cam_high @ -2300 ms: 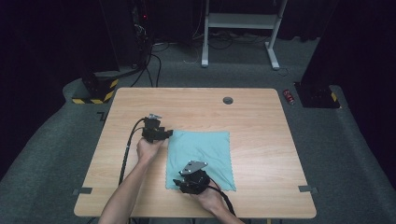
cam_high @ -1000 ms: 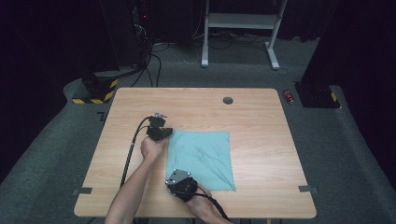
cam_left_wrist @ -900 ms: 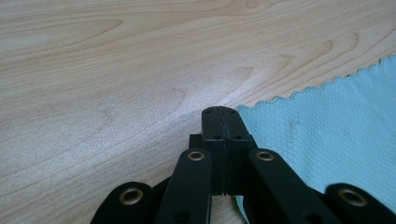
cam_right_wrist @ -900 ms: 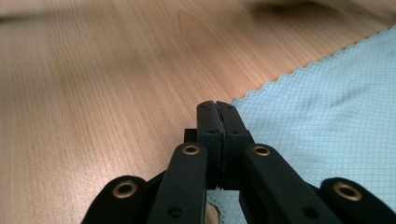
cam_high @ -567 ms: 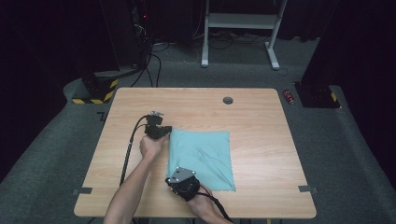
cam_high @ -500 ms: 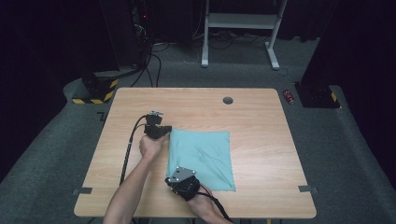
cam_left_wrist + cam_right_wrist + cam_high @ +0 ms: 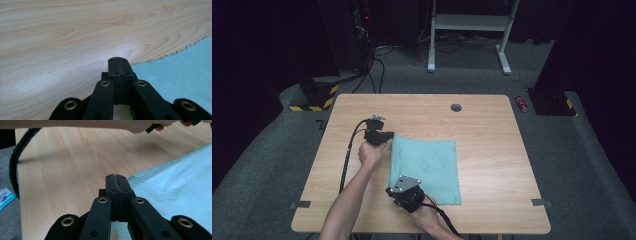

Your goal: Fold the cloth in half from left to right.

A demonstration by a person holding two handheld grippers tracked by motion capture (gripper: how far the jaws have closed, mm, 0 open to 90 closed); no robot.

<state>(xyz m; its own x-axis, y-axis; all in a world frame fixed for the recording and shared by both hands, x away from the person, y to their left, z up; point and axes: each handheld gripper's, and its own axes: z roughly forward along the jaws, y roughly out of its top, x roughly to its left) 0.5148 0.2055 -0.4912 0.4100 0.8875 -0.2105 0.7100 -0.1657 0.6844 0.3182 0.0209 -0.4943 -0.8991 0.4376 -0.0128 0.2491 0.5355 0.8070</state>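
Note:
A teal cloth [image 7: 427,165] lies flat on the wooden table [image 7: 492,130]. My left gripper [image 7: 387,136] sits at the cloth's far left corner, jaws pressed together. In the left gripper view, the left gripper [image 7: 117,60] is shut where the cloth [image 7: 180,70] runs in under the jaws. My right gripper [image 7: 396,188] is at the near left corner, low on the table. Its own view shows the right gripper [image 7: 116,177] shut on the corner of the cloth [image 7: 175,177], with the other forearm [image 7: 100,125] across the top.
A dark round grommet [image 7: 456,107] is set near the table's far edge. A black cable [image 7: 349,155] trails along the left forearm. Tape strips [image 7: 299,205] mark the front corners. On the floor lie a red object [image 7: 522,103] and a small blue packet [image 7: 5,197].
The right gripper moved left from the cloth's near middle to its near left corner and has held there. The left gripper stayed at the far left corner.

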